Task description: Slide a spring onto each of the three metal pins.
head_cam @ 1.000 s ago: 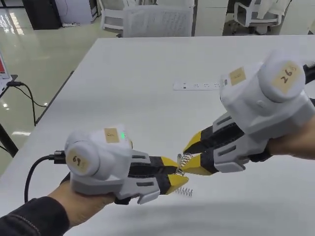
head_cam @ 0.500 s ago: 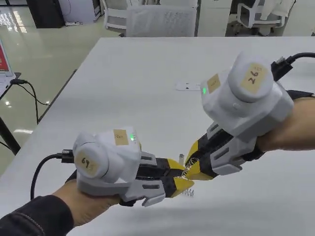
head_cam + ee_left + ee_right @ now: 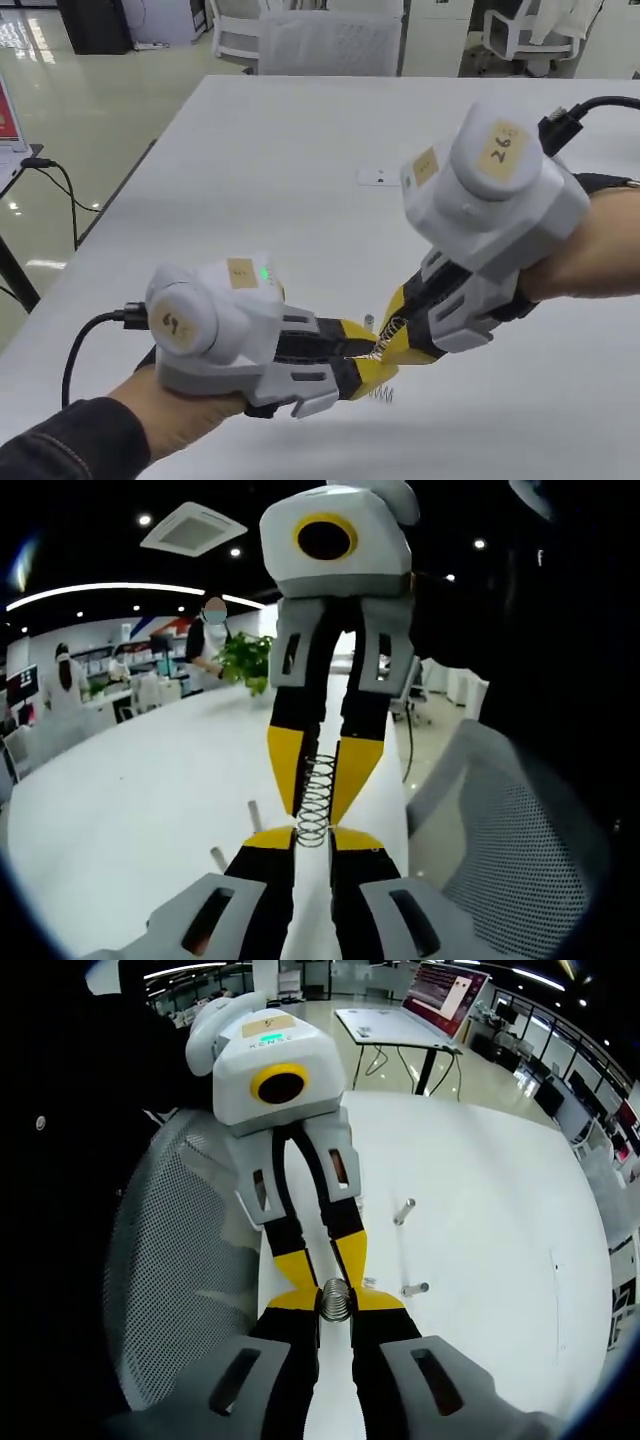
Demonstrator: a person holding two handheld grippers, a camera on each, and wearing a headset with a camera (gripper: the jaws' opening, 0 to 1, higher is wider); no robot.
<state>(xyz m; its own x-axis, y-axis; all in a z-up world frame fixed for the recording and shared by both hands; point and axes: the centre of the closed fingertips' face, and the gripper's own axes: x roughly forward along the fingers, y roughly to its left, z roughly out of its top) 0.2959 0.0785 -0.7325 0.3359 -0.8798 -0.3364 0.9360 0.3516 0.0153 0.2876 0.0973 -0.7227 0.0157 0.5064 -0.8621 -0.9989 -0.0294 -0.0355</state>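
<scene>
Above the white table [image 3: 250, 170] my two grippers meet tip to tip. My right gripper [image 3: 385, 332] comes in from the upper right and is shut on a small coil spring [image 3: 381, 340]. My left gripper [image 3: 372, 352] comes in from the lower left, jaws shut on something thin at the spring's end, apparently a metal pin, mostly hidden inside the coil. In the left gripper view the spring [image 3: 318, 785] runs from my left gripper [image 3: 312, 838] up between the right gripper's yellow fingers [image 3: 286, 765]. A loose spring [image 3: 382, 393] lies under the tips, and a pin [image 3: 369, 321] sits just behind them.
Two pins [image 3: 404, 1211] [image 3: 415, 1288] rest on the table right of my right gripper [image 3: 337, 1305]. A white power strip [image 3: 380, 177] lies mid-table. Mesh chairs [image 3: 325, 40] stand at the far end. The table's left edge [image 3: 120, 190] drops to the floor, and a black cable [image 3: 85, 340] trails from the left gripper.
The right gripper's body has swung up and to the left while its tips stayed on the spring. The spring sits slightly closer against the left gripper's tips. The left gripper has barely moved.
</scene>
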